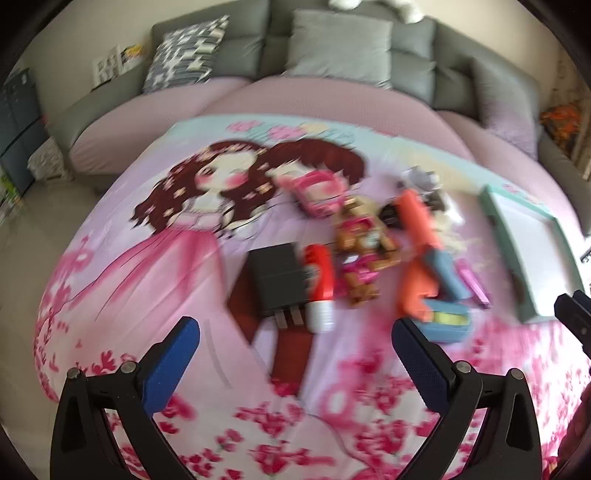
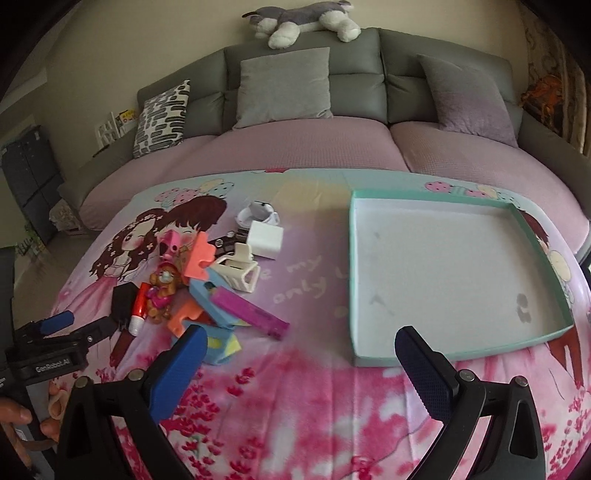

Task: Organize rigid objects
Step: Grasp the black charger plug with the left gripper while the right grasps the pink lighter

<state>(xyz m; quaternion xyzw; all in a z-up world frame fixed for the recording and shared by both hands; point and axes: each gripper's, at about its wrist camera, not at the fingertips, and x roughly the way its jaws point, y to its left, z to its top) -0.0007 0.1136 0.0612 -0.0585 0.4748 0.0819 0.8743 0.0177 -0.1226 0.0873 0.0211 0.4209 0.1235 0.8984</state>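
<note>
Both the left gripper (image 1: pixel 295 347) and the right gripper (image 2: pixel 301 354) are released and empty; the toy pile (image 2: pixel 199 280) lies ahead-left of the right one, the tray (image 2: pixel 546 258) ahead-right.

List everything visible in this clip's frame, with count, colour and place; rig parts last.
tray: 1, teal rim, white inside, holding nothing, right side of cloth
cloth: 1, pink cartoon print, under everything
puzzle pieces: about 2 orange, in the pile left of tray
blue block: 1, pile centre
purple bar: 1, lying across pile's front
hair clip: 1, cream, pile's right edge
white cube: 1, behind clip
bear toy: 1, brown and pink, pile's left
red tube: 1, white cap, beside bear
black adapter: 1, far left
sofa: 1, grey, behind
cushions: 3, grey, patterned, lilac
plush dog: 1, grey-white, atop sofa
left gripper: jaws open
right gripper: jaws open
</note>
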